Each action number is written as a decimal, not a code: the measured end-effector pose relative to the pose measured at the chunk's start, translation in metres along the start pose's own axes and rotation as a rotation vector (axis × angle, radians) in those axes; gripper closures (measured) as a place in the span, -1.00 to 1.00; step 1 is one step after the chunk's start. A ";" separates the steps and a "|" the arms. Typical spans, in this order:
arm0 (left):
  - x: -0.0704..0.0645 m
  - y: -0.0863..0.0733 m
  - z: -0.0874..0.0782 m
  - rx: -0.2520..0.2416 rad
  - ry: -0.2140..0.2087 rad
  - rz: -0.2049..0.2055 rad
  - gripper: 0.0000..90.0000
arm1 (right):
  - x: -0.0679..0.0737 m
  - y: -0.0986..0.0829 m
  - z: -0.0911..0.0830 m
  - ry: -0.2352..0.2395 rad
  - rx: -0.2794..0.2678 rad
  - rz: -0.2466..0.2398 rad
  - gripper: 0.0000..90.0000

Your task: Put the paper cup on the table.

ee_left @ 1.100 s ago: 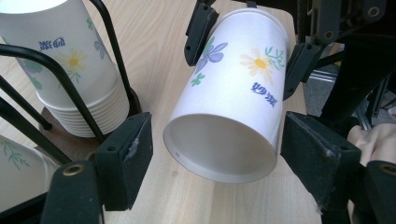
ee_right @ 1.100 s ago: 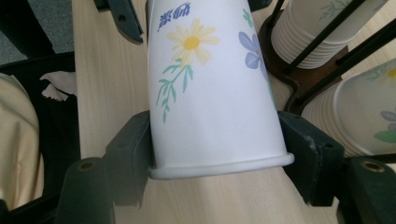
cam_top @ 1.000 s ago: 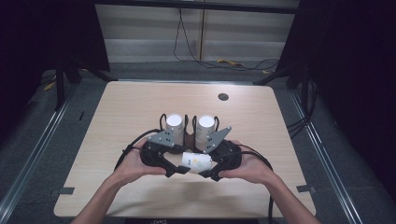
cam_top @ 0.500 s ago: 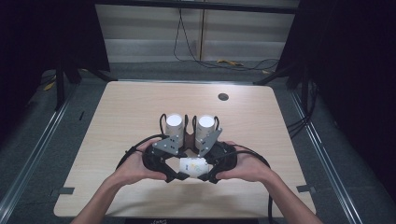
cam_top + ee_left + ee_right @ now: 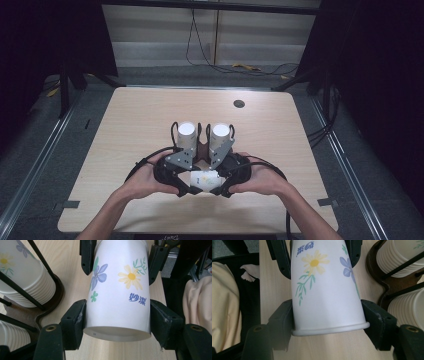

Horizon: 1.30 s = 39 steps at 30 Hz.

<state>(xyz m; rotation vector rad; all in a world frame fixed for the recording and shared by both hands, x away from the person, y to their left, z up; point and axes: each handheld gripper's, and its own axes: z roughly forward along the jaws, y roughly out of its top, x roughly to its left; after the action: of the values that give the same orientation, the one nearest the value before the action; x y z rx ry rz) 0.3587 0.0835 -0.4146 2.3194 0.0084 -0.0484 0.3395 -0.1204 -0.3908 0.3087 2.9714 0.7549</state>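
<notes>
A white paper cup (image 5: 205,178) printed with flowers lies on its side just above the table (image 5: 125,125) near its front edge. My left gripper (image 5: 191,182) is shut on its base end, and in the left gripper view the jaws of that gripper (image 5: 117,315) press both sides of the cup (image 5: 120,277). My right gripper (image 5: 219,182) is shut on the rim end. In the right gripper view the right gripper (image 5: 328,317) clamps the cup (image 5: 324,282) just behind its rolled rim. The two grippers face each other, almost touching.
Just beyond the grippers stands a dark wire cup holder (image 5: 200,147) with two stacks of paper cups (image 5: 186,132) (image 5: 220,134); the stacks (image 5: 25,282) (image 5: 404,257) lie close beside the held cup. A round dark grommet (image 5: 239,104) sits at the table's far right.
Both grippers and the cup between them have shifted slightly toward the table's near edge. The grip on the cup is unchanged.
</notes>
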 end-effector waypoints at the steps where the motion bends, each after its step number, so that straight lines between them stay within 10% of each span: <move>1: 0.000 0.000 0.000 -0.003 -0.006 -0.005 -0.22 | 0.000 0.000 0.000 -0.001 -0.002 0.001 -0.34; 39: -0.007 -0.007 -0.029 -0.204 0.007 -0.069 -0.20 | 0.004 -0.042 -0.012 -0.021 -0.343 0.189 -0.68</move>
<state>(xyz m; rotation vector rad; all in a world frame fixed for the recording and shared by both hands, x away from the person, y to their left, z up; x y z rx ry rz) 0.3530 0.1093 -0.3995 2.1152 0.0925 -0.0708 0.3268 -0.1614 -0.4008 0.5731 2.7500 1.2491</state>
